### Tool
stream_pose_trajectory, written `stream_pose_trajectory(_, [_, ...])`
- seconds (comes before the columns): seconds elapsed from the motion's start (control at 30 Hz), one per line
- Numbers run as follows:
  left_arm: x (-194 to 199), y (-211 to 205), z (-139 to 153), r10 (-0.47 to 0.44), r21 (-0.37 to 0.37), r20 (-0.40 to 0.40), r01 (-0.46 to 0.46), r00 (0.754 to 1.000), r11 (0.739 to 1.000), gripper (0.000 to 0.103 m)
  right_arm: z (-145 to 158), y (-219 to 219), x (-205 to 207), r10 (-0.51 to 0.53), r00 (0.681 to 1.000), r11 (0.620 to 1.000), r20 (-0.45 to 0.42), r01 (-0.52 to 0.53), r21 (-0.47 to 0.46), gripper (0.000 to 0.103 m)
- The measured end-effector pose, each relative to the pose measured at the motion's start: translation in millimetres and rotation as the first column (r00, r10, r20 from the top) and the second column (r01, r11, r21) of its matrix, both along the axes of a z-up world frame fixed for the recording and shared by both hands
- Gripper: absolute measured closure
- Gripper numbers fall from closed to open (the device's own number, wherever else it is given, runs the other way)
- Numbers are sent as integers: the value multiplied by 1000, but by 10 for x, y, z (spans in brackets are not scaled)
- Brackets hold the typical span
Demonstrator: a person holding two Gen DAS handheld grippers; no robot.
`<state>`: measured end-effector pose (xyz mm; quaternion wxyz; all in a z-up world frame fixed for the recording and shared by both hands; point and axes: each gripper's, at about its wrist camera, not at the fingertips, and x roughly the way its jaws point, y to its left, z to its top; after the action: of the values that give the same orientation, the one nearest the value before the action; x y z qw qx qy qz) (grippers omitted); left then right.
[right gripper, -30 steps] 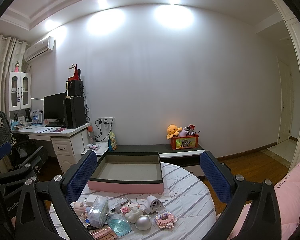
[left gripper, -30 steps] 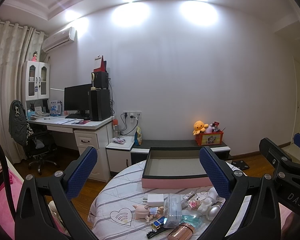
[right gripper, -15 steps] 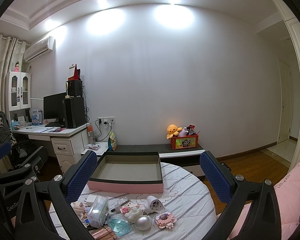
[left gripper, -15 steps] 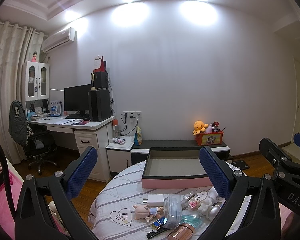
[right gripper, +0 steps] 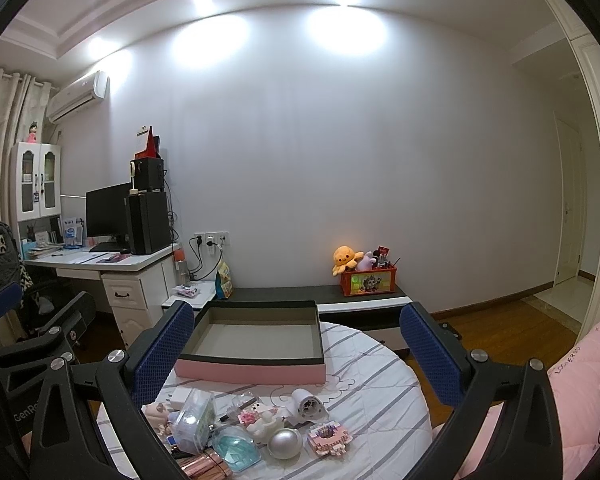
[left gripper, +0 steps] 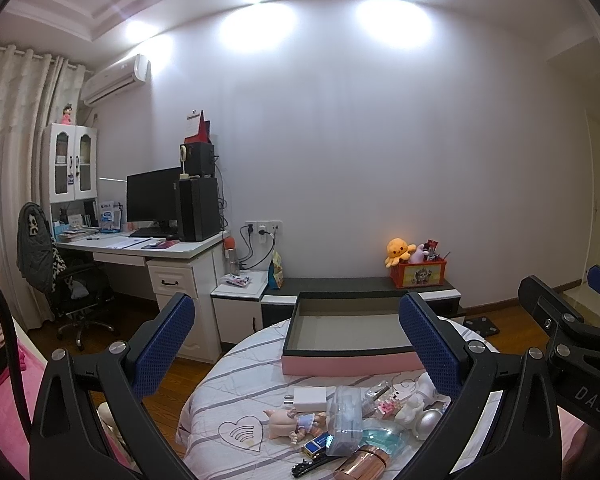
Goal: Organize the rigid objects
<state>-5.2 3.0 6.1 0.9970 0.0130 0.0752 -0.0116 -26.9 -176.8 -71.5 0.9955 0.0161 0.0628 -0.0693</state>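
An empty pink box with a dark rim (left gripper: 348,362) (right gripper: 252,372) sits at the far side of a round table with a striped cloth (left gripper: 236,396) (right gripper: 380,392). In front of it lies a pile of small objects: a white charger (left gripper: 310,398), a small doll (left gripper: 290,424), a clear plastic case (left gripper: 344,420) (right gripper: 194,420), a silver ball (right gripper: 285,443), a pink block toy (right gripper: 327,438), a white cylinder (right gripper: 309,402) and a copper tube (left gripper: 364,466). My left gripper (left gripper: 296,344) and right gripper (right gripper: 296,348) hang open above the pile, holding nothing.
Behind the table runs a low black-and-white bench (right gripper: 320,294) with an orange toy crate (right gripper: 367,282). A desk with monitor and speakers (left gripper: 156,244) and an office chair (left gripper: 68,284) stand at the left. Pink bedding (right gripper: 584,380) lies at the right.
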Motion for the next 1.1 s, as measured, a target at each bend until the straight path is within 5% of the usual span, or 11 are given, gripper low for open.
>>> stream_pose_trajectory(0.8, [272,-166,-286,-40,35,-85,43,996,998,0,-104,-157,147,-4,998,1000,-59,5,28,0])
stream_pose_trajectory(0.97, [390,-177,-577,-42,36,-162,49,986,998,0,-268,-191,203,0,995,1000,-103,2,19,0])
stream_pose_trajectory(1.1, [612,-174,-955,-100,0,-299,105,949,994,0,-525,-249,288,-12,985,1000,-172,13,6,0])
